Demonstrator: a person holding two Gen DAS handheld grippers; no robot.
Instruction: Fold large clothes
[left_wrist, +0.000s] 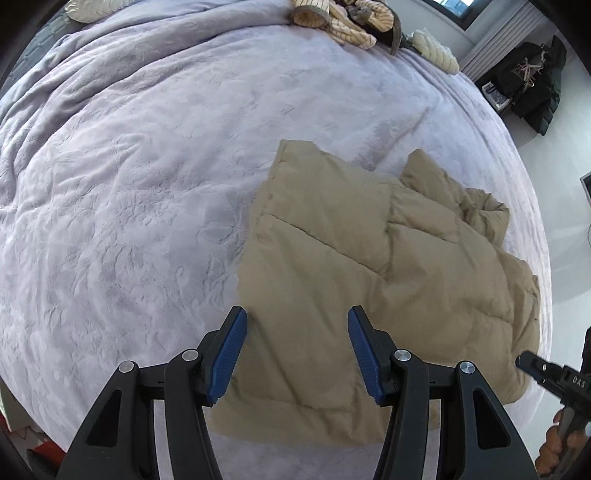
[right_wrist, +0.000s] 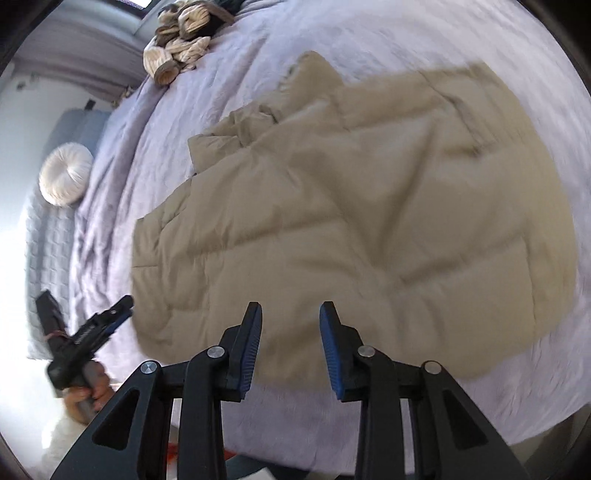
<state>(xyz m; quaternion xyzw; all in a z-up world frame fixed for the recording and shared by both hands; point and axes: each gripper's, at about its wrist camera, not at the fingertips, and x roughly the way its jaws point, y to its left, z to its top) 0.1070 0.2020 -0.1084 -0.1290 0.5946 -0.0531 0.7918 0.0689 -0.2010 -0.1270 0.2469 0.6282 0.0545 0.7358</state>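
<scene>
Both grippers hover, fingers spread, gripping nothing: left gripper (left_wrist: 295, 325) over the near left hem, right gripper (right_wrist: 291, 321) over the near edge. Tan puffer jacket (left_wrist: 351, 295) lies on the lavender bed (left_wrist: 129, 184), sleeves apparently folded in; crosswise folds remain. Long axis runs near-to-far, collar far right.
</scene>
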